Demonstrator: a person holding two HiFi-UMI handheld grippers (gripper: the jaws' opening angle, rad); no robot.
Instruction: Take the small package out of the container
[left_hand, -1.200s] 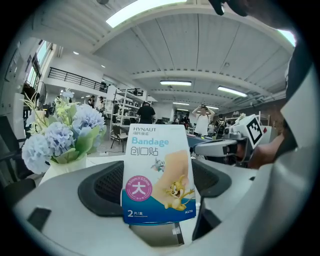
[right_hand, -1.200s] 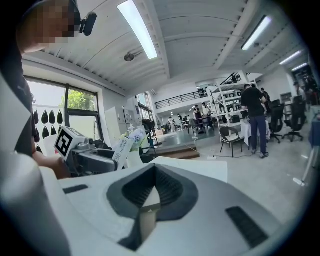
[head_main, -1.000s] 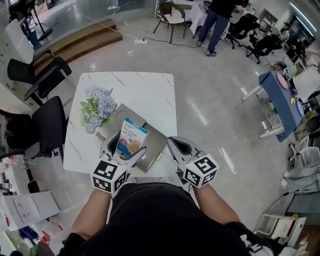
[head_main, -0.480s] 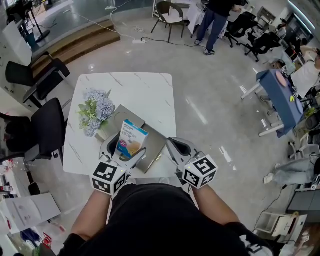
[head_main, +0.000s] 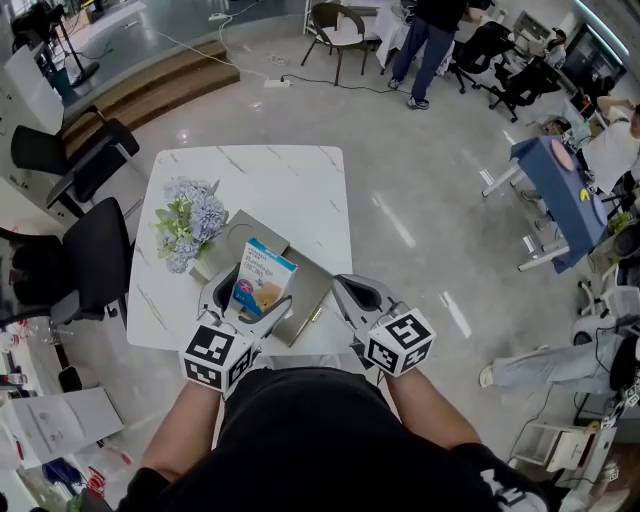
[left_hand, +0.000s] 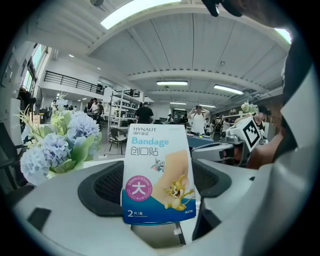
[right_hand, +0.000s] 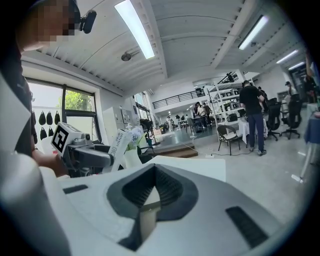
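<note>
Blue-white package (left_hand: 160, 150), print "HYNAUT Bandage" | left gripper (left_hand: 156, 190) clamped on it | right gripper (right_hand: 152, 190) jaws together

My pale grey left gripper (left_hand: 159, 186) has black pads (left_hand: 102, 187). The small white cardboard bandage package (left_hand: 159, 172) carries a blue band, a pink round badge and a cartoon cat and mouse. The white marble table top (head_main: 290, 185) has thin grey veins.
</note>
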